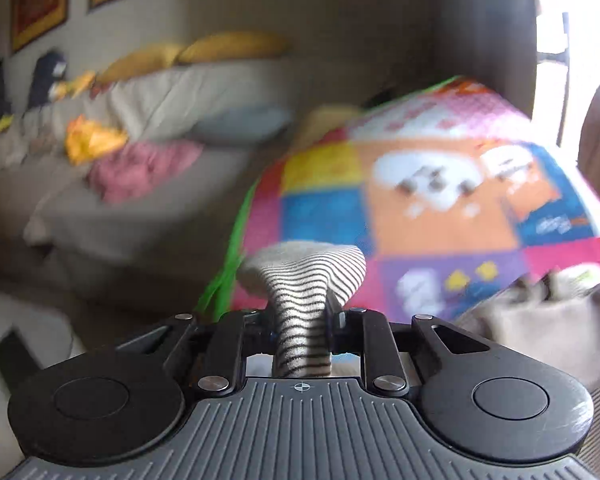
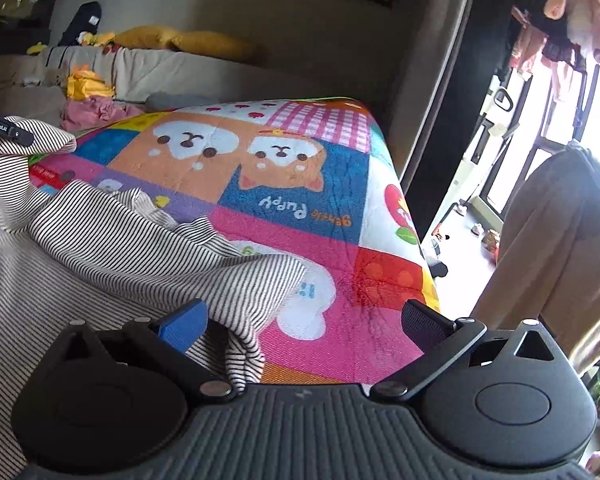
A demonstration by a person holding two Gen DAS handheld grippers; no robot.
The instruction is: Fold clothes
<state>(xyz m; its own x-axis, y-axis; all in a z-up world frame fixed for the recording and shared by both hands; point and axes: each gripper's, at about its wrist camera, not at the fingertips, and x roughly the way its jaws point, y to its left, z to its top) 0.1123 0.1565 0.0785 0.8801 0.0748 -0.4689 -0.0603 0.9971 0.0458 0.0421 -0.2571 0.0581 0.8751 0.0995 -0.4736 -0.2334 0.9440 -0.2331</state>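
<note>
A black-and-white striped garment (image 2: 112, 248) lies crumpled over the left part of a colourful puppy-print mat (image 2: 300, 184). My left gripper (image 1: 300, 320) is shut on a bunched fold of that striped garment (image 1: 300, 280), lifted above the mat (image 1: 420, 200); this view is blurred. The left gripper's tip also shows at the far left of the right wrist view, pinching the cloth (image 2: 8, 130). My right gripper (image 2: 304, 320) is open, its blue finger pad (image 2: 184, 326) touching the garment's near edge, with the dark pad (image 2: 426, 326) over the mat. Nothing is held between them.
A beige sofa (image 2: 148, 72) stands behind the mat with yellow cushions (image 2: 188, 42), a pink cloth (image 2: 96, 114) and a yellow cloth (image 2: 86, 84). A brown curtain (image 2: 556, 248) hangs at the right beside a bright window with hanging laundry (image 2: 580, 20).
</note>
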